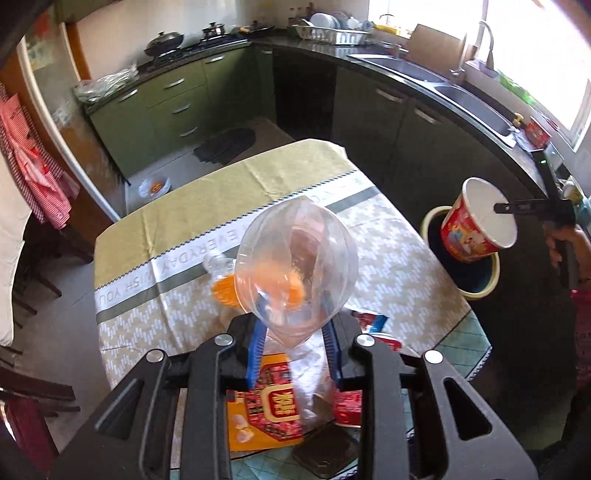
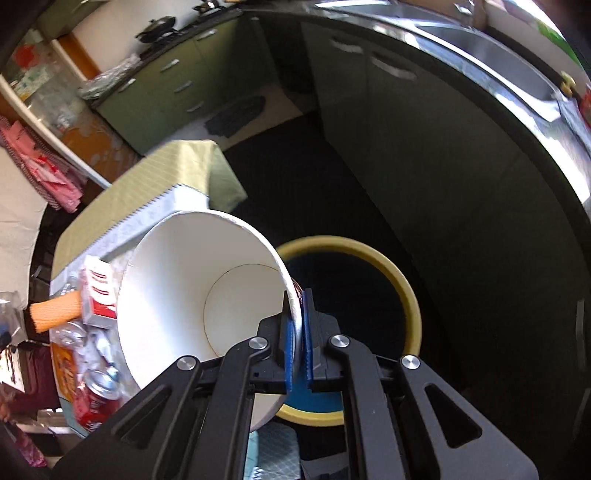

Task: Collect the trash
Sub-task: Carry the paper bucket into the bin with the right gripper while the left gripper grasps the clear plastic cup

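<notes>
Right jaws clamp paper cup rim above bin; left jaws grip clear bag over clothed table, kitchen.

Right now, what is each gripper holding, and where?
Right gripper: paper cup, pinched at its rim. Left gripper: clear plastic bag, gripped near its lower end.

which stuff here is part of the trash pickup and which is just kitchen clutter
Part of the job:
- paper cup, clamped at its rim by the right gripper
- clear plastic bag in the left gripper
- trash bin
- crushed can, red box on the table

Just lying about:
- wok
- dish rack
- sink
</notes>
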A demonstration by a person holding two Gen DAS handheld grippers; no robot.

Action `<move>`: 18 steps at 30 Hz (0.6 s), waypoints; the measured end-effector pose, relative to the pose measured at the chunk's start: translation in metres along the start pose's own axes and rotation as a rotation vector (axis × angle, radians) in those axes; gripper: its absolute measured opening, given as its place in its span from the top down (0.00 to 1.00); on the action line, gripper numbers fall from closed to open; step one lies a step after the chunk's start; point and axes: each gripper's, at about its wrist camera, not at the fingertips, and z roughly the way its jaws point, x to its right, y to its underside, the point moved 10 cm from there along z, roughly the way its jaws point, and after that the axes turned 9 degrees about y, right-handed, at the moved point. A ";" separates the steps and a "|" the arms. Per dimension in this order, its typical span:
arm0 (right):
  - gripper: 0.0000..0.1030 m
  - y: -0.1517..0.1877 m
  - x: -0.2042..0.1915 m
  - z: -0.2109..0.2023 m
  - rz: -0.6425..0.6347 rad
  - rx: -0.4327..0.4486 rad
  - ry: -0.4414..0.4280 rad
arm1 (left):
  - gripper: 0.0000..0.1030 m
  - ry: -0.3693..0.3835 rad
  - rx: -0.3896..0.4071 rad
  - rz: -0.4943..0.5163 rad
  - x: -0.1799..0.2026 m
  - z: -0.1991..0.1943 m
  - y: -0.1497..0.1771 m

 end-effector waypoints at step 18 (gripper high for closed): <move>0.63 0.008 0.052 0.067 0.072 -0.018 -0.038 | 0.74 0.128 -0.127 0.257 0.167 0.078 -0.025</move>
